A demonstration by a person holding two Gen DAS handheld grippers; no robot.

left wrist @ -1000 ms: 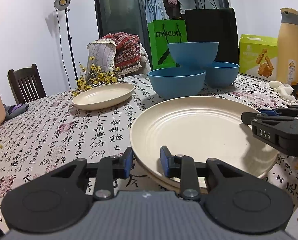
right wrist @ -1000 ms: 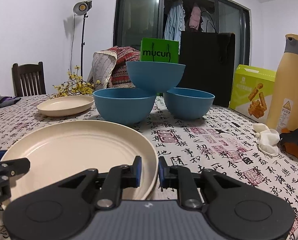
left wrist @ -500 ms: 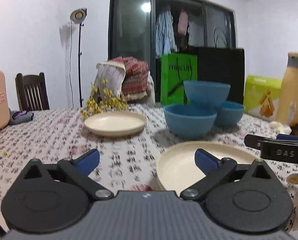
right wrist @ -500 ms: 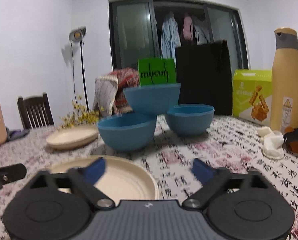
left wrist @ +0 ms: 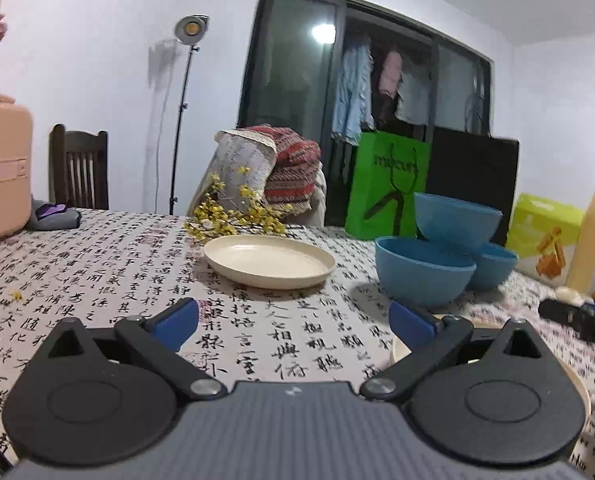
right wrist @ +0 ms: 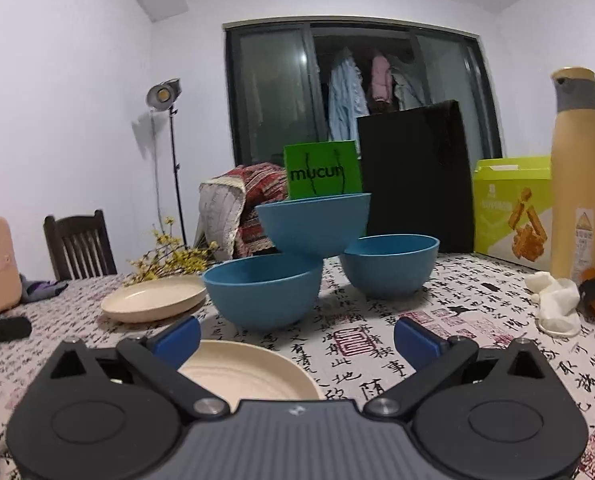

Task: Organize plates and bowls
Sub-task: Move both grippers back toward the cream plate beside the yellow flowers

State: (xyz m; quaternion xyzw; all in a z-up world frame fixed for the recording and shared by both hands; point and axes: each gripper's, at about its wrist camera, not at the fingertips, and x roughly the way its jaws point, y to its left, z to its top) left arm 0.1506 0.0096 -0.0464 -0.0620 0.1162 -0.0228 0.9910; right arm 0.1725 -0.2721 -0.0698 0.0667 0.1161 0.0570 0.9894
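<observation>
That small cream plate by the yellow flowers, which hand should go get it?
Probably the left. The left tool is open and empty, and the small round cream plate lies straight ahead of it. From the right tool, the same plate sits far off to the side.

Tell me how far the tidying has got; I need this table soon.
Done: the big plate lies released on the table. In hand: nothing; left gripper and right gripper have just opened, jaws empty. Left: the small plate sits apart, and three blue bowls are loosely piled, not nested.
</observation>
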